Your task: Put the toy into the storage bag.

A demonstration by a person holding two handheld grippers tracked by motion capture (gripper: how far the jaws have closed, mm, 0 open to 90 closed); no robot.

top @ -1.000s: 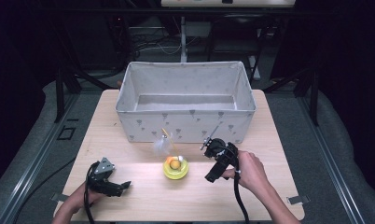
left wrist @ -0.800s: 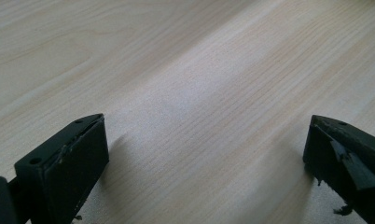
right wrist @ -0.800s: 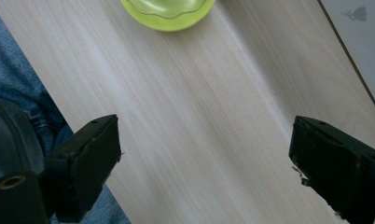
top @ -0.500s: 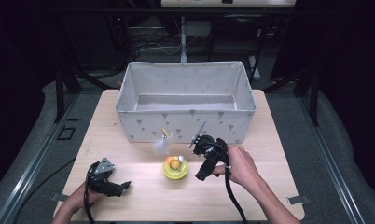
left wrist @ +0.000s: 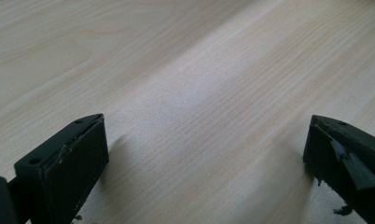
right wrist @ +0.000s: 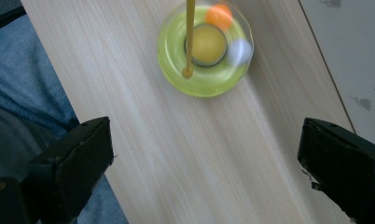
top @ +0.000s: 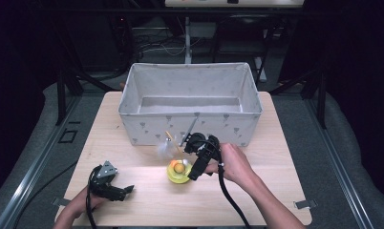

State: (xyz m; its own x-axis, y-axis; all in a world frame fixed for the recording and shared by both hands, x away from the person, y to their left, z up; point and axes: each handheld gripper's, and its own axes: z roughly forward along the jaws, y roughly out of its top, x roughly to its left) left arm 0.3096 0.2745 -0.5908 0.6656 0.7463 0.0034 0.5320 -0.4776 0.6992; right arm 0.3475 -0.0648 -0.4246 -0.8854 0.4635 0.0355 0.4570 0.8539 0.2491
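Standing upright in yellow-green ring toy (top: pixel 178 172): thin wand (top: pixel 172 143), possibly feather-tipped.

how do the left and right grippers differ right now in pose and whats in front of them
The left gripper lies low near the table's front-left corner, its camera facing bare wood. The right gripper is raised and tilted down beside the yellow-green ring toy, which lies ahead of its fingers. Both are open and hold nothing.

Looked like a lab/recording rig: pale wood table (top: pixel 133 205) in a dark rm, black metal frame posts (top: pixel 61 90), cables (top: pixel 147 45) behind, grey carpet (top: pixel 352 157).
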